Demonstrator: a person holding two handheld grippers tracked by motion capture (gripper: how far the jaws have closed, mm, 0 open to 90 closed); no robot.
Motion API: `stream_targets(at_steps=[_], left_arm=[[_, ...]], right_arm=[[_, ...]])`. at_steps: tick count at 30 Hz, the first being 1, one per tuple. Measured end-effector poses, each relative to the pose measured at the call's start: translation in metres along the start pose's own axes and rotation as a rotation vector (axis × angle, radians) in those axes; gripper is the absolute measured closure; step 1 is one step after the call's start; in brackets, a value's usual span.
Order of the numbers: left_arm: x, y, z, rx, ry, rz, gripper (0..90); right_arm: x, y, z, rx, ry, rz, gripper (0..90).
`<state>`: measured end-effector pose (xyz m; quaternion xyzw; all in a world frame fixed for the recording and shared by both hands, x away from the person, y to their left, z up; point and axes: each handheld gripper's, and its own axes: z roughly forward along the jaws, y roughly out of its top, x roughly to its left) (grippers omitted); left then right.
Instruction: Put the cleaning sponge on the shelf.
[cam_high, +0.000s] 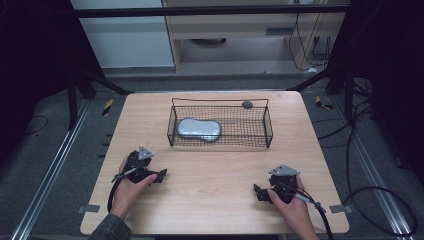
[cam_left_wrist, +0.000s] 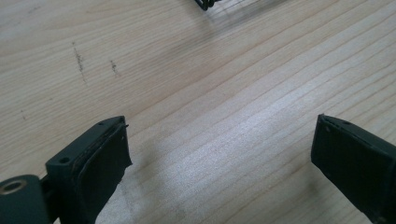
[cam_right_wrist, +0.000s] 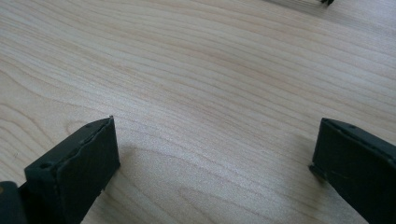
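Observation:
A black wire basket (cam_high: 220, 142) stands at the far middle of the wooden table (cam_high: 215, 200). Inside it, toward its left side, lies a grey peanut-shaped pouch (cam_high: 199, 129). A small dark round object (cam_high: 247, 104) rests at the basket's far rim. My left gripper (cam_high: 162, 175) rests low on the table at the near left, held in a hand, open with nothing between its jaws (cam_left_wrist: 219, 140). My right gripper (cam_high: 257, 192) rests at the near right, also open and empty (cam_right_wrist: 217, 140). Both sit well short of the basket.
A corner of the basket (cam_left_wrist: 205, 3) shows at the top of the left gripper view, and another corner (cam_right_wrist: 327, 2) at the top of the right gripper view. Bare wood lies between the two grippers. Cables (cam_high: 370, 200) trail on the floor at the right.

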<state>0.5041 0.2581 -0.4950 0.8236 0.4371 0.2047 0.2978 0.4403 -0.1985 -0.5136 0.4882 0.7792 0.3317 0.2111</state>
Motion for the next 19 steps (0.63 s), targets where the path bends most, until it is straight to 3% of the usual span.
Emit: stream_targets(at_steps=[3,7,10,19], left_arm=[[0.001,-0.002,0.004,0.01,-0.001,-0.006,3.7],[0.006,-0.006,0.008,-0.009,-0.024,-0.053,1.4],[0.006,-0.011,0.009,-0.055,-0.018,-0.06,0.0],[0.006,-0.012,0.008,-0.054,-0.012,-0.062,0.0]], right_arm=[[0.0,0.0,0.0,0.0,-0.001,-0.001,0.7],[0.0,0.0,0.0,0.0,0.0,0.0,0.7],[0.0,0.0,0.0,0.0,-0.001,-0.001,0.7],[0.0,0.0,0.0,0.003,0.007,0.007,0.3]])
